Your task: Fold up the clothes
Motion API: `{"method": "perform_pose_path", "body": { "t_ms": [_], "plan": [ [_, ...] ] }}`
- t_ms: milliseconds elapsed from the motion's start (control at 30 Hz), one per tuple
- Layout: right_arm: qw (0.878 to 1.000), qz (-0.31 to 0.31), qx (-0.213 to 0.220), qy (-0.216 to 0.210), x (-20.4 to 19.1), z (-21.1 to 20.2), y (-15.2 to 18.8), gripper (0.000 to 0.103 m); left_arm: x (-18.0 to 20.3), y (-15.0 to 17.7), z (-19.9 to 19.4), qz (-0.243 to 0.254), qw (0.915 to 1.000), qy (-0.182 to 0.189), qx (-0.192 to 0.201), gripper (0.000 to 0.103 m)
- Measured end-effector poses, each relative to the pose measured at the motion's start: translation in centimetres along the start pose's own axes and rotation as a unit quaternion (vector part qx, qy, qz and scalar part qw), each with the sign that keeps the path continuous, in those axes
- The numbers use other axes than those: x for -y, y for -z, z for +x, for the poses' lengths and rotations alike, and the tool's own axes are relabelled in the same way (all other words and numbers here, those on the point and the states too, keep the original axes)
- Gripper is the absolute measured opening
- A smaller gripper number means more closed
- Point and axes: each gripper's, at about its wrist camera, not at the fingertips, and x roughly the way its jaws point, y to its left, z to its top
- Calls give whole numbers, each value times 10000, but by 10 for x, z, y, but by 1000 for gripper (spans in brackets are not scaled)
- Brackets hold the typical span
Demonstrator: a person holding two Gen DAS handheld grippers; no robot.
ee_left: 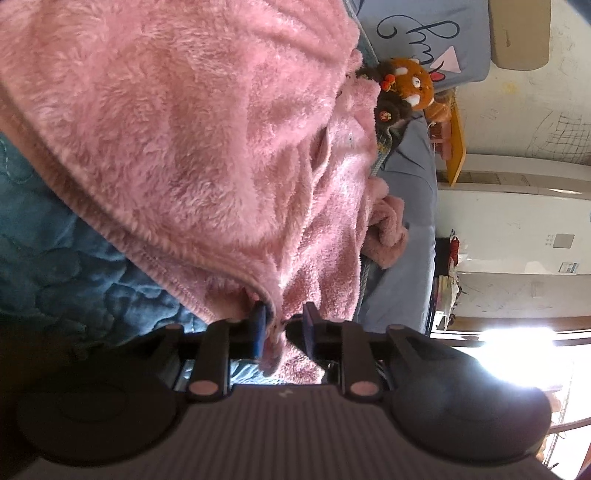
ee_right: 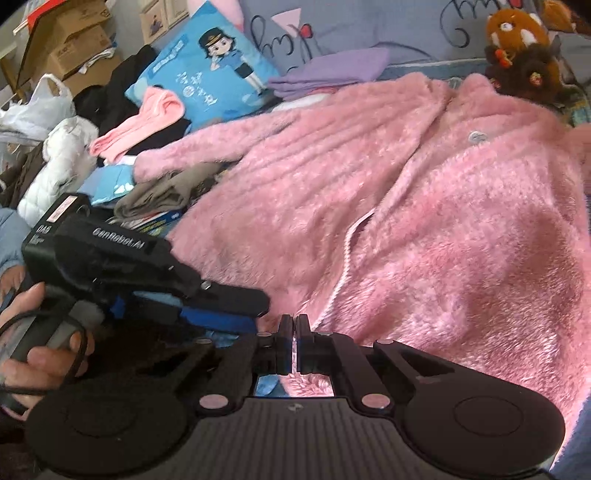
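Note:
A fluffy pink fleece jacket [ee_right: 424, 221] lies spread over the bed, front side up, with a pale trimmed opening [ee_right: 347, 243] and one button [ee_right: 477, 137]. In the left wrist view a lifted fold of the jacket [ee_left: 184, 147] fills most of the picture. My left gripper [ee_left: 283, 321] is shut on its stitched hem, with fleece bunched between the blue pads [ee_left: 258, 325]. The right wrist view shows that left gripper [ee_right: 258, 306] from the side, held by a person's hand [ee_right: 37, 354]. Right beside it, my right gripper [ee_right: 294, 325] has its jaws together at the jacket's near edge.
A blue quilted bedspread [ee_left: 55, 258] lies under the jacket. An orange plush toy [ee_right: 517, 29] sits at the head of the bed. A blue cartoon pillow [ee_right: 207, 70], folded purple cloth [ee_right: 332, 74], loose clothes [ee_right: 140, 122], a white puffy jacket [ee_right: 55, 166] and cardboard boxes [ee_right: 70, 40] crowd the left side.

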Motion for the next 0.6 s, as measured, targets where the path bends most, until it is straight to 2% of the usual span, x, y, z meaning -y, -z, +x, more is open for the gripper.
{"method": "perform_pose_path", "body": {
  "t_ms": [300, 433, 500, 533, 567, 600],
  "plan": [
    [9992, -61, -206, -325, 0, 0, 4, 3, -4, -4, 2, -207, 9997, 125, 26, 22],
    [9989, 114, -246, -384, 3, 0, 12, 3, -4, -5, 7, -196, 9998, 21, -21, 22],
    [9986, 186, -328, -373, 5, 2, 15, 3, -1, -5, 12, -106, 9998, -120, -113, 28],
    [9985, 194, -372, -352, 6, 2, 18, 3, -1, -5, 15, -72, 9997, -188, -152, 40],
    [9984, 187, -413, -324, 6, 2, 20, 3, 0, -5, 18, -38, 9995, -256, -206, 48],
    [9984, 197, -433, -309, 6, 3, 22, 3, 1, -5, 20, -10, 9993, -321, -212, 48]
  ]
}}
